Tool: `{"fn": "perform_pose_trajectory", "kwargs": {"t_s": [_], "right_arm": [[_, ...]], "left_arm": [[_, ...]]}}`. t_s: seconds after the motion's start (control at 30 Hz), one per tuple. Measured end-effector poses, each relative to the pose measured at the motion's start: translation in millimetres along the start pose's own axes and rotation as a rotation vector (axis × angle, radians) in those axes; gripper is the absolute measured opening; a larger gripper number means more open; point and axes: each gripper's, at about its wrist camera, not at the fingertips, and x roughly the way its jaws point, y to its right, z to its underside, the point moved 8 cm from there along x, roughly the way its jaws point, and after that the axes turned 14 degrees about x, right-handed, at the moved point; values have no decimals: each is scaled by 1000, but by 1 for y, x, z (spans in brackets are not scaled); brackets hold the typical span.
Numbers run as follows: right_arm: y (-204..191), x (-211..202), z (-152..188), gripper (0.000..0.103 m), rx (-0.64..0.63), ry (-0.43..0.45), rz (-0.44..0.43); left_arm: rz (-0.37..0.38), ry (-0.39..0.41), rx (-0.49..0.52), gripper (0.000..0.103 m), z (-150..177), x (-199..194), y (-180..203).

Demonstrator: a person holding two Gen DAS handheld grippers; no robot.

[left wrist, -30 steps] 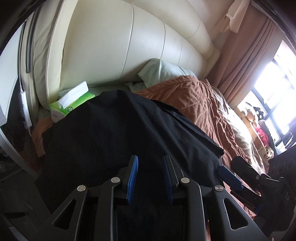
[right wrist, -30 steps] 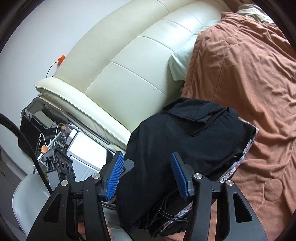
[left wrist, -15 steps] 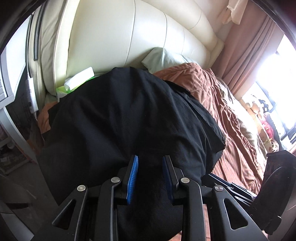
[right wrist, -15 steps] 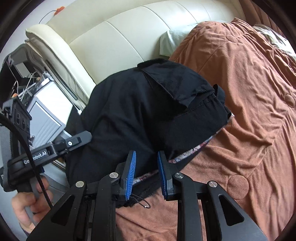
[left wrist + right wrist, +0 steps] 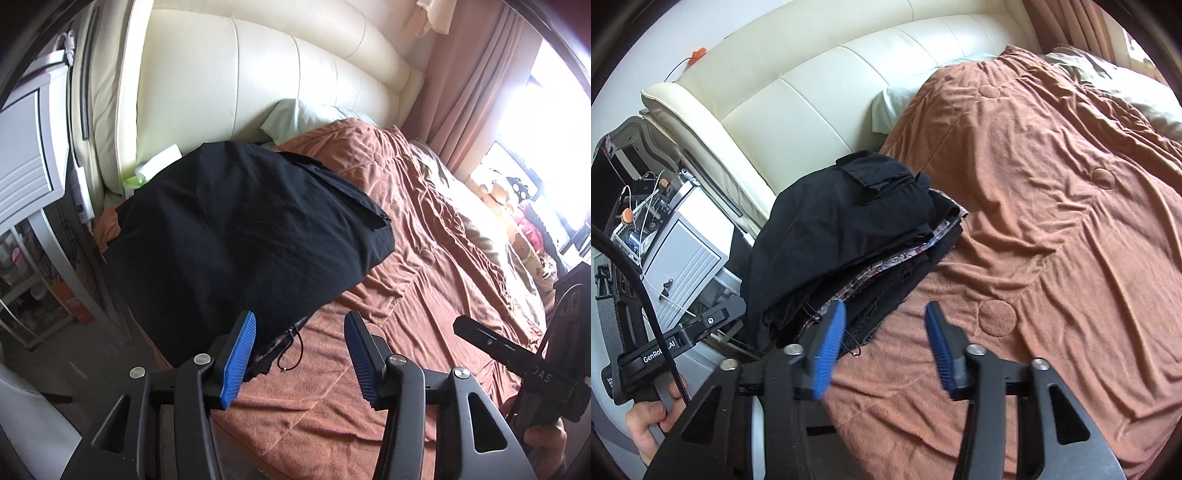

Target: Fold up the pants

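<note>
At the near edge of both wrist views, at six o'clock: left gripper and right gripper, jaws spread and just opened wider, nothing between the blue pads, only brown bedspread beneath. Just beyond, at eleven o'clock from the left gripper and at ten o'clock from the right: black pants lying free as a thick folded bundle on the bed's corner, several layers stacked, patterned lining and a thin drawstring peeking out at the near edge, a flap of waistband on top at the far end. Judged from this: folding essentially done, bundle released; left, at most, tucking the stray string and squaring the edges. Farther back, at twelve o'clock: pale pillow, then cream padded headboard.
</note>
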Motion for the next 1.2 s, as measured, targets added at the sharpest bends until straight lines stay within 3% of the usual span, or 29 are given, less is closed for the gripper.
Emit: {"fn": "perform_pose_trajectory", "kwargs": {"t_s": [0.03,0.17,0.23,0.27,0.33,0.43,0.6,1.2], "right_arm": [[2,-12,3,67,0,21,-4],[15,-52,17,70,17,52,-3],[22,-71,25,71,26,68,2],[24,-81,30,73,29,78,10],[26,-99,42,87,28,87,22],[23,-130,55,89,10,117,34],[21,-176,80,103,0,157,55],[15,-296,173,103,-14,303,129]], "left_arm": [[3,4,2,58,2,-6,5],[6,9,19,68,13,-25,23],[8,11,41,78,17,-36,33],[6,14,53,82,18,-41,39],[-5,29,78,93,21,-53,47],[-12,42,109,100,26,-70,61],[6,66,137,102,41,-96,83],[44,82,251,102,111,-167,137]]}}
